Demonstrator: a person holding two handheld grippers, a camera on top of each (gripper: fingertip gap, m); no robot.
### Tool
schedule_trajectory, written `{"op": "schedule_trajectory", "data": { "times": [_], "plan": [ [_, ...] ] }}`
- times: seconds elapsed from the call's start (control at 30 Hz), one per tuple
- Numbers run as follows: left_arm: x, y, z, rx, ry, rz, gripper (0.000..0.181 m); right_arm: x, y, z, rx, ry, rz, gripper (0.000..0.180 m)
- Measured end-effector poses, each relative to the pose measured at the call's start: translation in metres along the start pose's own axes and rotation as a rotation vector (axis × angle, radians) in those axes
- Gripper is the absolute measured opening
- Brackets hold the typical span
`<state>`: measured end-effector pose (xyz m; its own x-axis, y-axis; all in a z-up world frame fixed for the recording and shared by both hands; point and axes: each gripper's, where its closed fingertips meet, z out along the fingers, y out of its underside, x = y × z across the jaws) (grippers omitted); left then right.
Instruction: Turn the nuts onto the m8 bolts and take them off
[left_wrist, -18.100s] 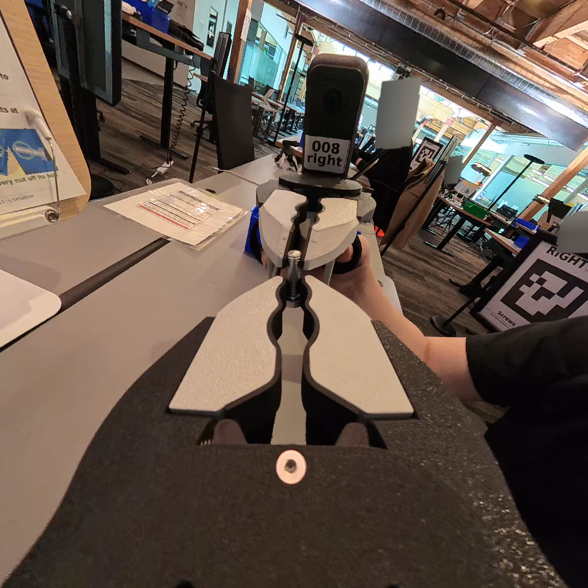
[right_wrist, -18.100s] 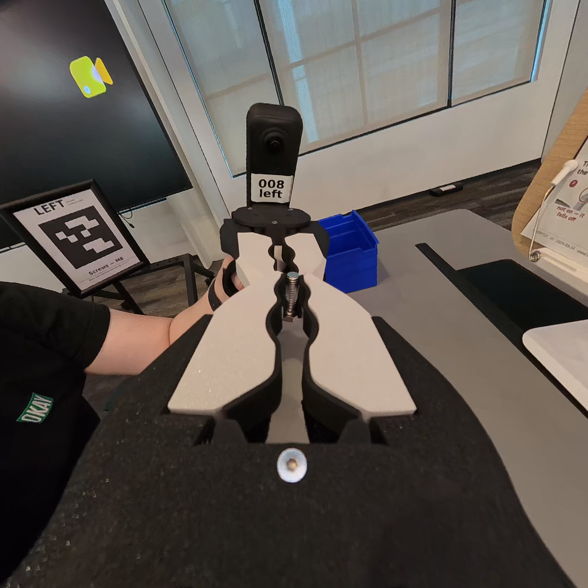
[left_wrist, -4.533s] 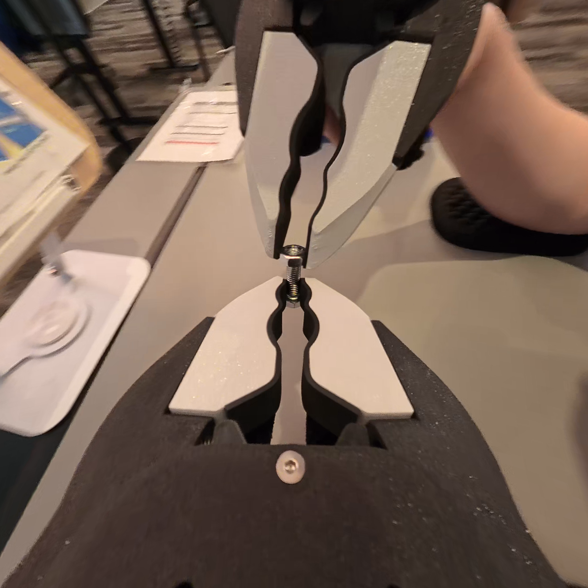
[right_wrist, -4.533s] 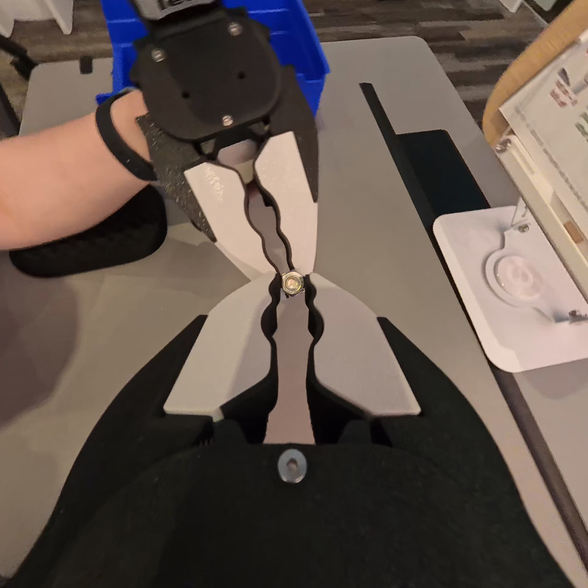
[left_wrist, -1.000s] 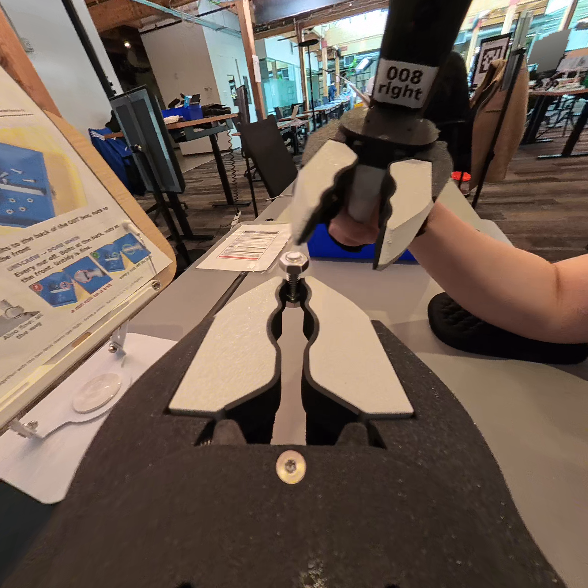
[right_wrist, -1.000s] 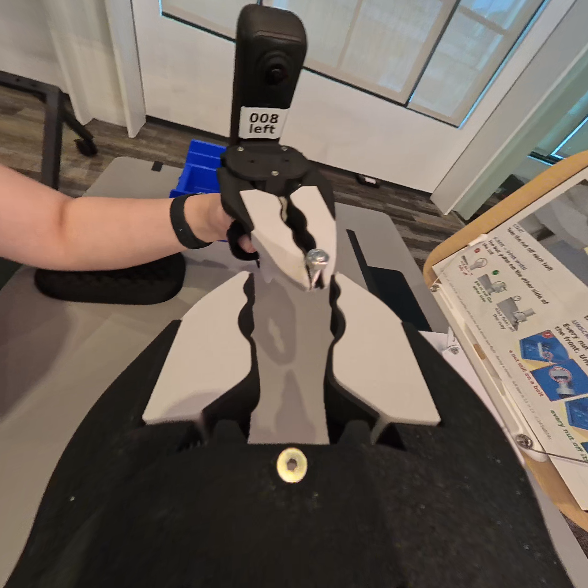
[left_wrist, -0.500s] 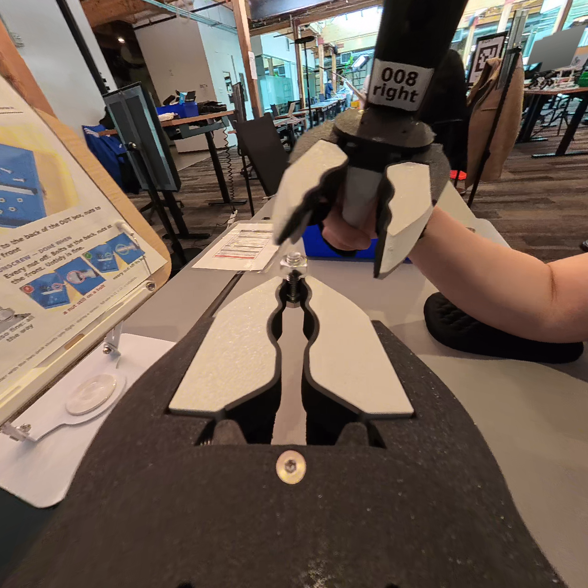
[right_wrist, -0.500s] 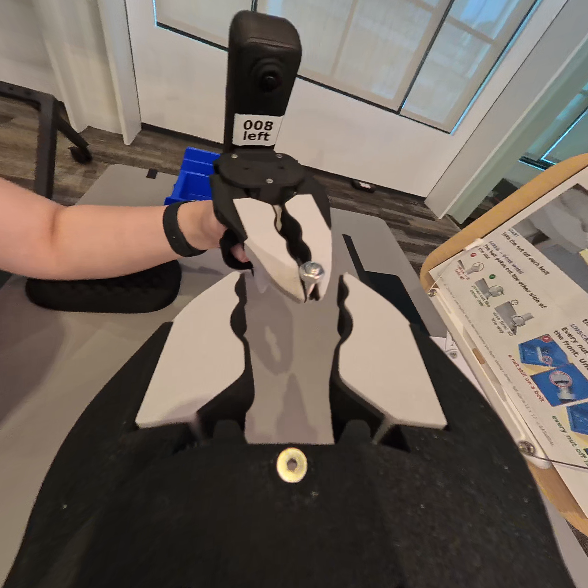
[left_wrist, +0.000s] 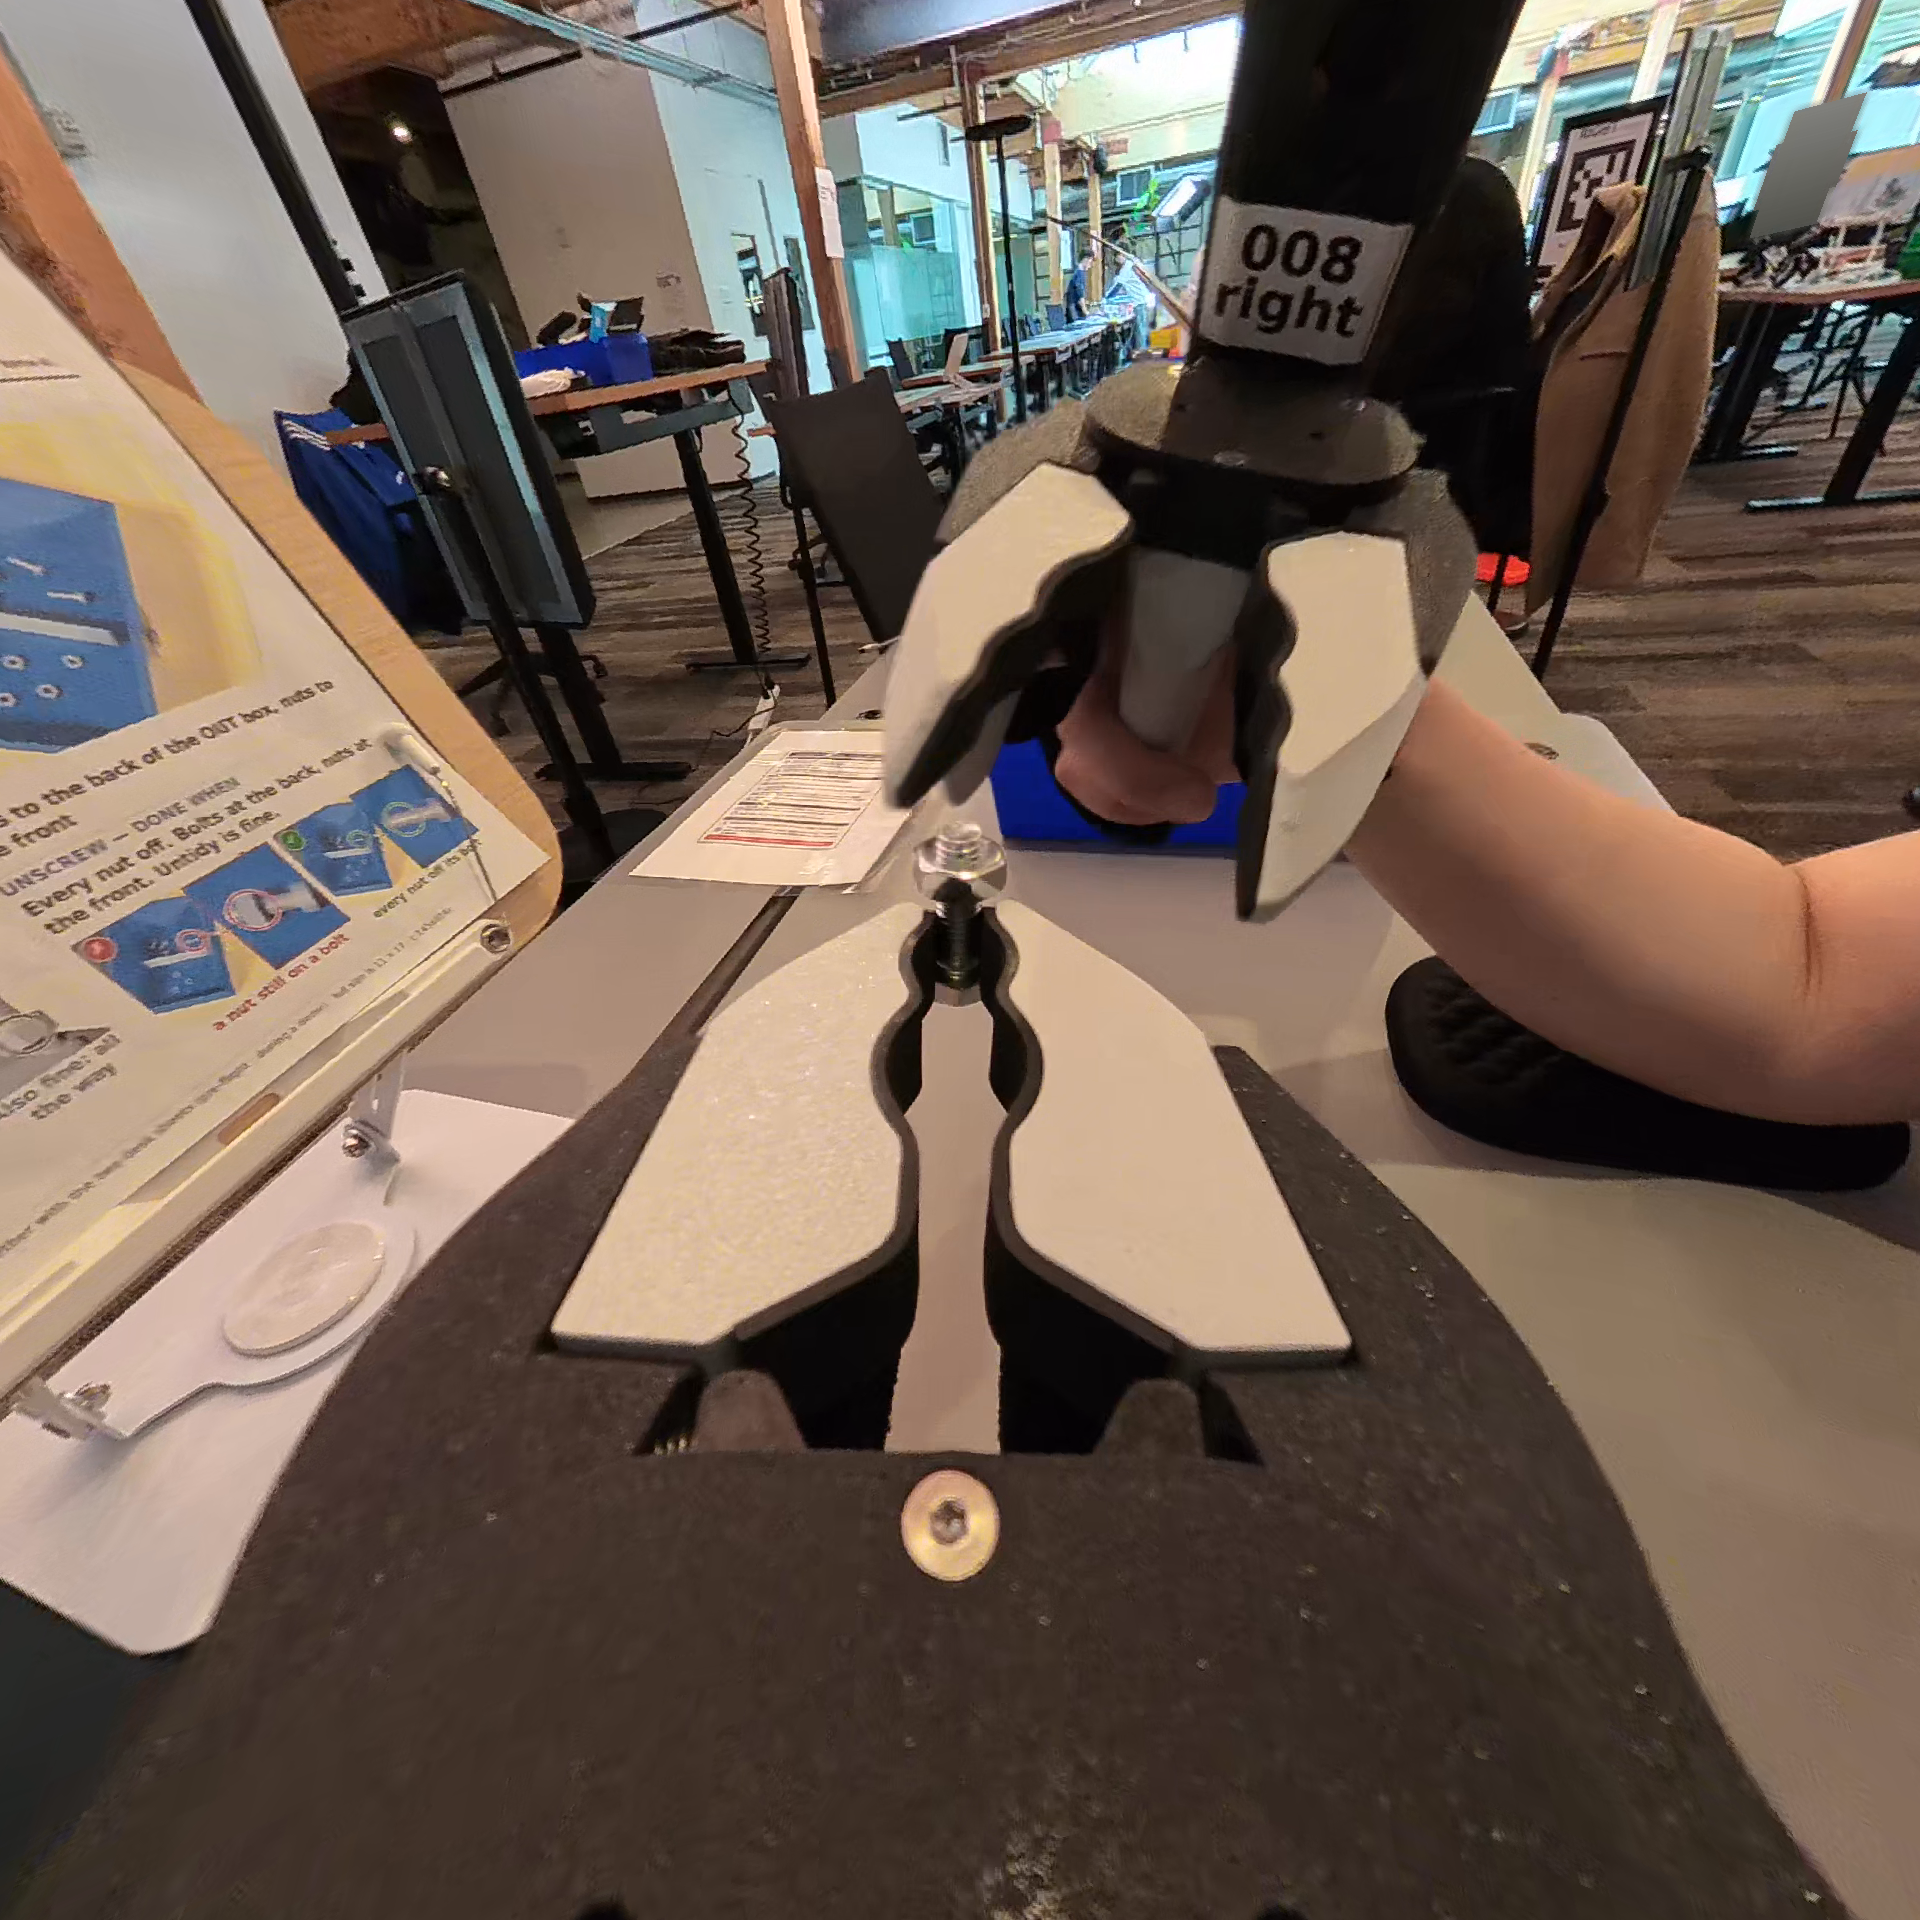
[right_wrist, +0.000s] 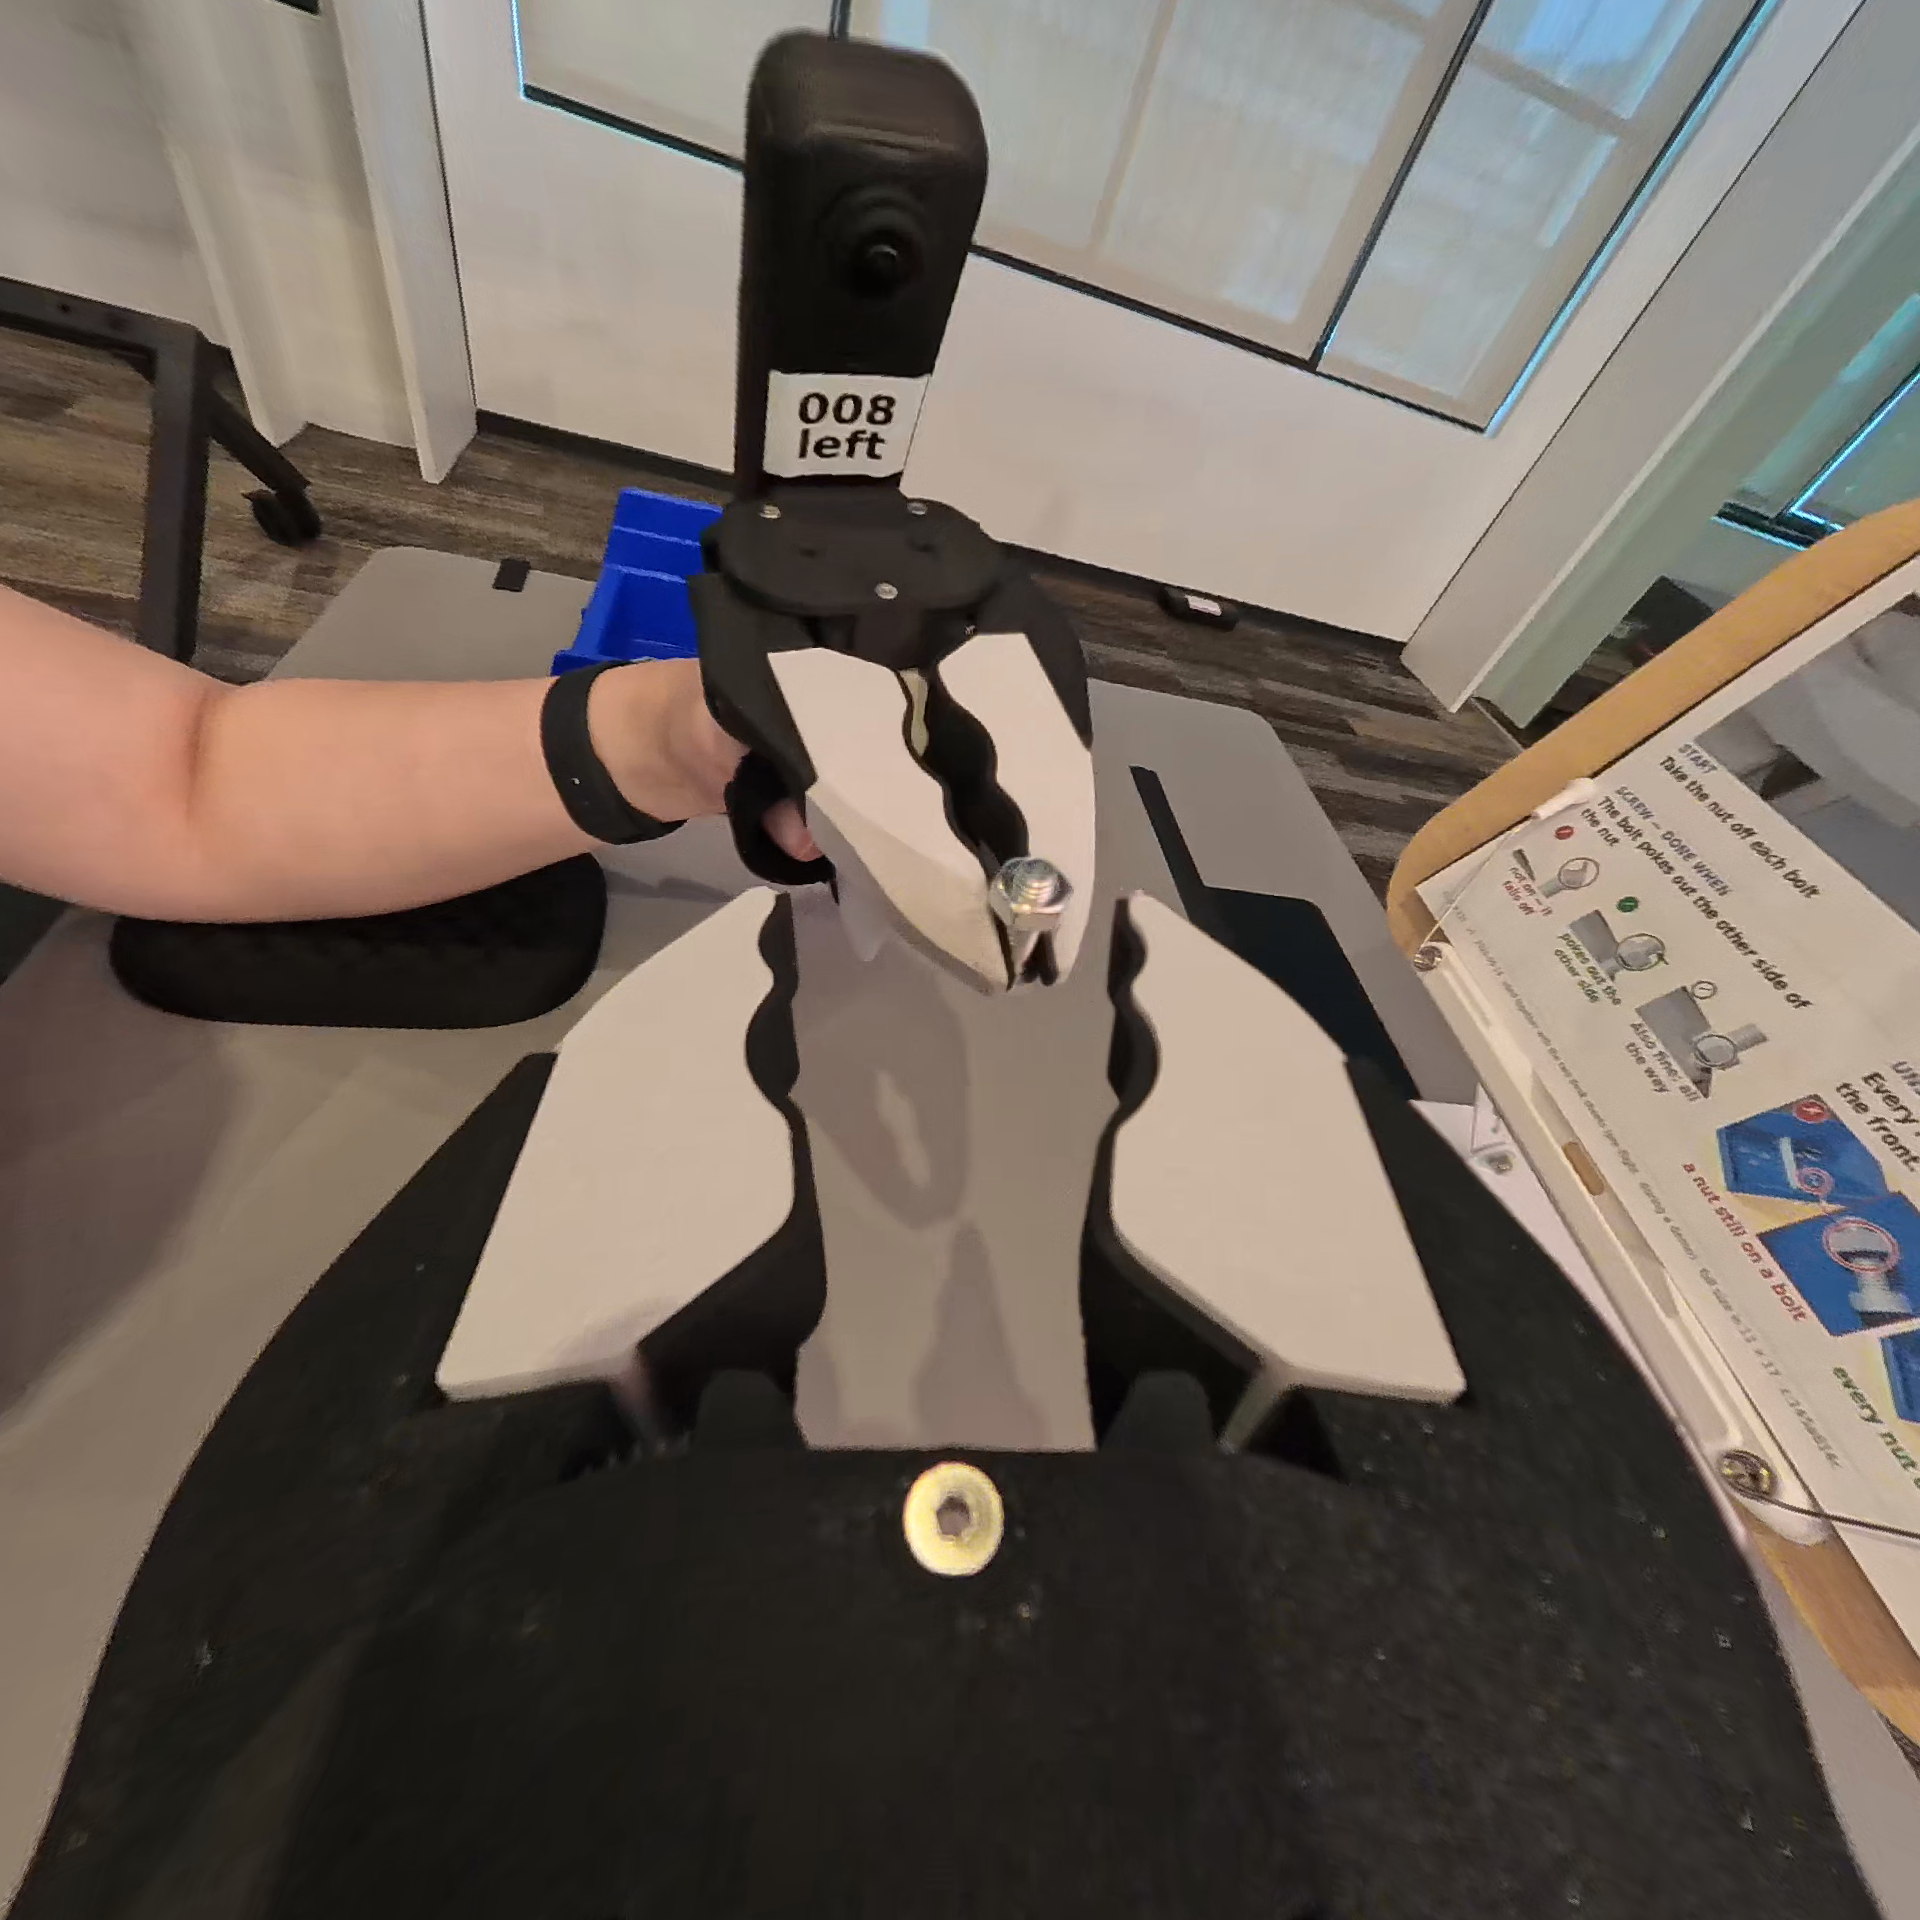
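My left gripper (left_wrist: 958, 971) is shut on a steel M8 bolt (left_wrist: 954, 940) and holds it upright above the grey table (left_wrist: 1621, 1351). A hex nut (left_wrist: 958, 862) sits threaded near the bolt's top end. The left gripper also shows in the right wrist view (right_wrist: 1023, 951), gripping the bolt with the nut (right_wrist: 1027, 896). My right gripper (right_wrist: 945, 925) is open and empty, its fingers spread either side of the bolt's tip. In the left wrist view the right gripper (left_wrist: 1081, 842) hangs open just above and behind the nut.
A wood-backed instruction board (left_wrist: 187, 852) on a white stand (left_wrist: 145, 1455) leans at the table's side. A blue bin (right_wrist: 644, 592) stands behind the left hand, another blue bin (left_wrist: 1023, 800) behind the right hand. A black wrist pad (left_wrist: 1621, 1101) lies under the right forearm. A laminated sheet (left_wrist: 800, 810) lies farther back.
My right gripper has opened wider and drawn closer around the nut over the last second. The left gripper still holds the bolt. Earlier the right gripper was shut on the nut, turning it.
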<state>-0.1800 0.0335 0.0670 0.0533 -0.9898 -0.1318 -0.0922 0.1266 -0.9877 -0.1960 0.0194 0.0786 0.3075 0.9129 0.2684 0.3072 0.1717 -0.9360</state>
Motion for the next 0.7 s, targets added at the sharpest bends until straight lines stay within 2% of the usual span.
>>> {"op": "schedule_trajectory", "data": {
  "times": [0.17,0.2,0.23,0.27,0.43,0.53,0.63,0.7],
  "plan": [
    [-0.003,0.001,0.0,-0.006,-0.018,-0.001,0.007,-0.008,0.006,0.008,-0.045,-0.027,-0.024,0.063],
    [-0.007,0.001,-0.002,-0.006,-0.037,-0.003,0.007,-0.008,0.008,0.005,-0.061,-0.027,-0.029,0.058],
    [-0.01,0.001,-0.004,-0.001,-0.052,-0.008,0.007,-0.014,0.008,0.0,-0.068,-0.074,-0.03,0.038],
    [-0.011,-0.001,-0.006,0.007,-0.05,-0.018,0.007,-0.017,0.005,-0.004,-0.051,-0.095,-0.019,0.034],
    [0.0,-0.001,-0.003,-0.002,0.011,-0.012,0.007,0.005,-0.002,-0.002,0.003,0.032,0.004,0.05],
    [0.004,0.0,0.002,-0.006,0.023,-0.005,0.007,0.0,0.003,0.007,-0.012,0.0,0.005,0.054],
    [-0.001,0.001,0.0,-0.012,-0.008,-0.001,0.007,-0.005,0.01,0.007,-0.065,-0.016,-0.019,0.051],
    [-0.001,-0.001,-0.003,0.004,0.003,-0.016,0.007,-0.007,0.009,0.001,-0.069,-0.035,-0.016,0.035]
  ]
}}
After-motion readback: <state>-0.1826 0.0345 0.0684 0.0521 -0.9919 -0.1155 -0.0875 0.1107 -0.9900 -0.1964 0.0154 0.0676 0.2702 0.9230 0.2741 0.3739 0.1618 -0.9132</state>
